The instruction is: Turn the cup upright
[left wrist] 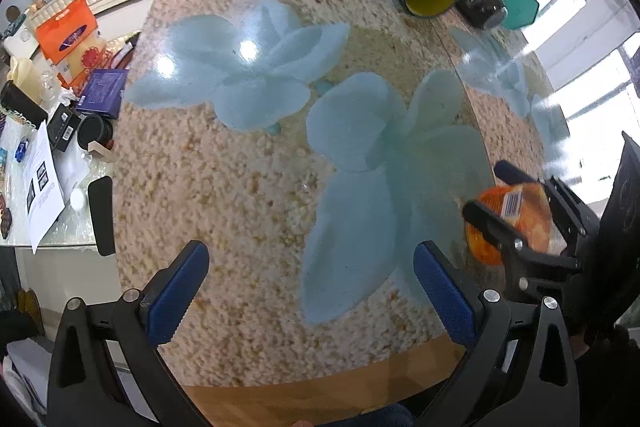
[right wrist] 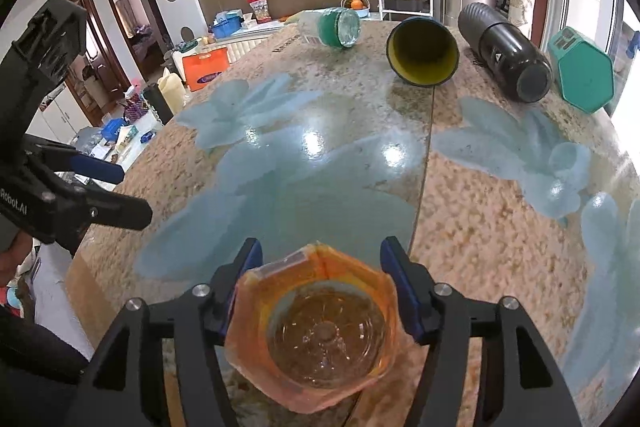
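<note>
The right gripper (right wrist: 322,291) is clamped on the orange cup (right wrist: 316,327); both blue pads (right wrist: 400,291) press against the cup's faceted sides, and the cup's clear base faces the right wrist camera. In the left wrist view the same orange cup (left wrist: 516,223) sits between the right gripper's (left wrist: 496,187) fingers, to the right of the left gripper and low over the table (left wrist: 240,187); whether the cup touches the surface cannot be determined. A barcode label is visible on the cup wall.

The left gripper (left wrist: 312,267) is spread wide with nothing between its pads (left wrist: 176,291); it hangs over the near part of the table. From the right wrist view, the left gripper (right wrist: 120,187) appears at the left edge.

Far ahead of both grippers, at the back of the table, four items lie on their sides: a green-banded clear bottle (right wrist: 336,27); a blue cup with yellow interior (right wrist: 424,51); a black cylinder (right wrist: 508,51); a teal hexagonal box (right wrist: 584,75), farthest right.
</note>
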The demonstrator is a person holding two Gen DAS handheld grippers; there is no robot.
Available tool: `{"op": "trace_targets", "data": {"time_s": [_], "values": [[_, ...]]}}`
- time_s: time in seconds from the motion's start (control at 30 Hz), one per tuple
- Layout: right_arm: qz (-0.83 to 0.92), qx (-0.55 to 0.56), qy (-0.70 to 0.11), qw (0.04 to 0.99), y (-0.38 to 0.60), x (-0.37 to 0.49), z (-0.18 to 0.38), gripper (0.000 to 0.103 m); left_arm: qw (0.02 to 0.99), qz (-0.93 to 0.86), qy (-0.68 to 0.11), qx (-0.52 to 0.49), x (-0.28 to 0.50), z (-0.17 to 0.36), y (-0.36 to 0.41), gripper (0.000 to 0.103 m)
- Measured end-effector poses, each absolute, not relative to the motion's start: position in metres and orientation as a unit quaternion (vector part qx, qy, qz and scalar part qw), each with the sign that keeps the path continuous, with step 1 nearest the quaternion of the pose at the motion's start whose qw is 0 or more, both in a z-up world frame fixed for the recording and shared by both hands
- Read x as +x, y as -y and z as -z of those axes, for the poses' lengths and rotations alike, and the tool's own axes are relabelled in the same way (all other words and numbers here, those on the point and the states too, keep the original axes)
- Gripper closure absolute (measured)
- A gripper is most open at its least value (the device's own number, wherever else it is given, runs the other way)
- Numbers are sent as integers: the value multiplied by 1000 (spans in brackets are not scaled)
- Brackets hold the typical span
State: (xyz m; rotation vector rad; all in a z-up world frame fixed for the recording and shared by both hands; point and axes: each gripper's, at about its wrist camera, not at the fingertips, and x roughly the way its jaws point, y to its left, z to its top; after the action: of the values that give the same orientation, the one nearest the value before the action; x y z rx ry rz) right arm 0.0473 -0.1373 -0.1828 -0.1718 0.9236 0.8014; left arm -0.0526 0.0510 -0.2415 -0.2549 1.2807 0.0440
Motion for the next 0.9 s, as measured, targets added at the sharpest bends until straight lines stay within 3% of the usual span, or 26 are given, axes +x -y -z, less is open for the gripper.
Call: {"op": "trace_targets", "data": {"time_s": [0.13, 0.33, 0.9], "values": [[-369, -71, -418, 827, 147, 48, 175, 19, 798, -23, -590, -118, -51, 237, -52, 0], [-381, -55, -401, 831, 159, 53, 147, 1, 802, -17, -585, -116, -48, 228, -49, 0], [-339, -71, -433, 832, 191, 68, 31, 0, 854, 1, -519, -38, -25, 118, -12, 0]]}}
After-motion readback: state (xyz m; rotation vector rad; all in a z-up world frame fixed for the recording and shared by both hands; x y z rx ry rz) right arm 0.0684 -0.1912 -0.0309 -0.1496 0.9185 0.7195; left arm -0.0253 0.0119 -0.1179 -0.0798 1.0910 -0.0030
